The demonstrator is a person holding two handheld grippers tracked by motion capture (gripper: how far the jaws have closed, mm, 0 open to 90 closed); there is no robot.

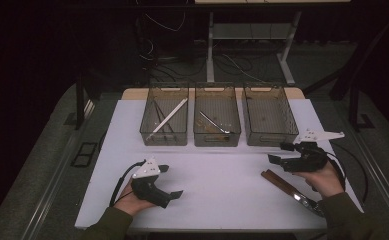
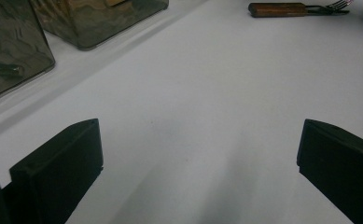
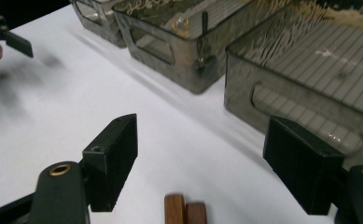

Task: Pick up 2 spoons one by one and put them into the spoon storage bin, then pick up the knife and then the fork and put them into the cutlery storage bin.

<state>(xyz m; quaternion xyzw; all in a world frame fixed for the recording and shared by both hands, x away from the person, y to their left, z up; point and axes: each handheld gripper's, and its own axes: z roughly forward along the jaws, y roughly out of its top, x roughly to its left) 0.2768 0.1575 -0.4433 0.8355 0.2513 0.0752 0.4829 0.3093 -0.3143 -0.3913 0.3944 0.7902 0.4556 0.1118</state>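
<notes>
Cutlery [image 1: 287, 186] with wooden handles lies just under my right hand-held gripper [image 1: 281, 153], jaws spread; my left hand-held gripper [image 1: 171, 181] is spread too, holding nothing.

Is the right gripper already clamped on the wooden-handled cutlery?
No: in the right gripper view, the right gripper has its jaws wide apart, and the wooden handles lie on the table below them, untouched.
</notes>
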